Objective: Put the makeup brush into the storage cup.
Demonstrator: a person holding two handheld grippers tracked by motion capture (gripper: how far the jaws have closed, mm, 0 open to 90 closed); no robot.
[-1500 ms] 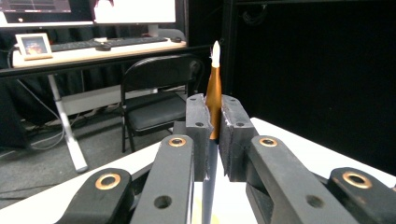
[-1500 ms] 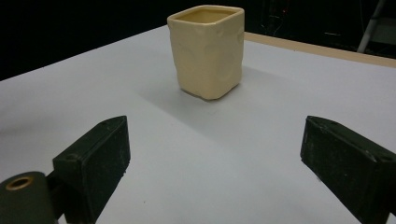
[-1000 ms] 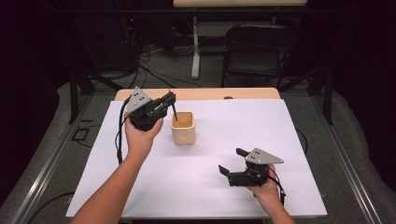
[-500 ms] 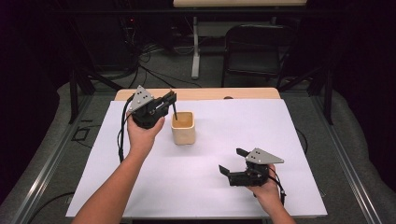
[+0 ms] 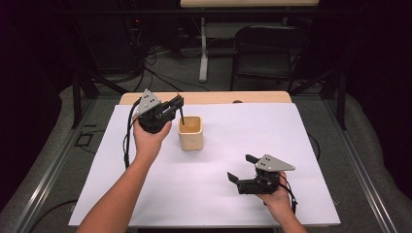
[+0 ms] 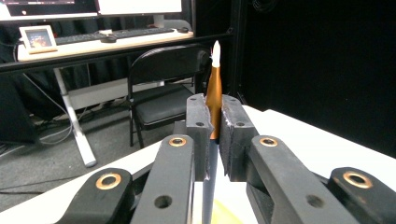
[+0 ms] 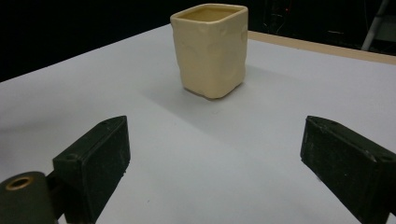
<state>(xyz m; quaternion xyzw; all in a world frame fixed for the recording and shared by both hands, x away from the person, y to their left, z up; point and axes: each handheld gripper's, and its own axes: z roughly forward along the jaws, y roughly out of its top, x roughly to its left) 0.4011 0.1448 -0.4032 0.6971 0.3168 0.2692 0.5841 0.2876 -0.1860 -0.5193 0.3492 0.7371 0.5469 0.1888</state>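
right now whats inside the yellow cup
A thin dark pen, clamped in the left gripper, dips its lower end past the rim of the cup. The cup's walls hide its bottom, so anything else inside cannot be seen.

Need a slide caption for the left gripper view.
Left gripper clamps an upright orange pen, white tip up, folding chair behind.

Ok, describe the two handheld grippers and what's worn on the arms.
Both the left gripper and right gripper are black, with blocky jaws, brass-coloured pivot rings, a grey three-cornered top plate and a trailing black cable. The forearms are bare: no sleeves, no gloves.
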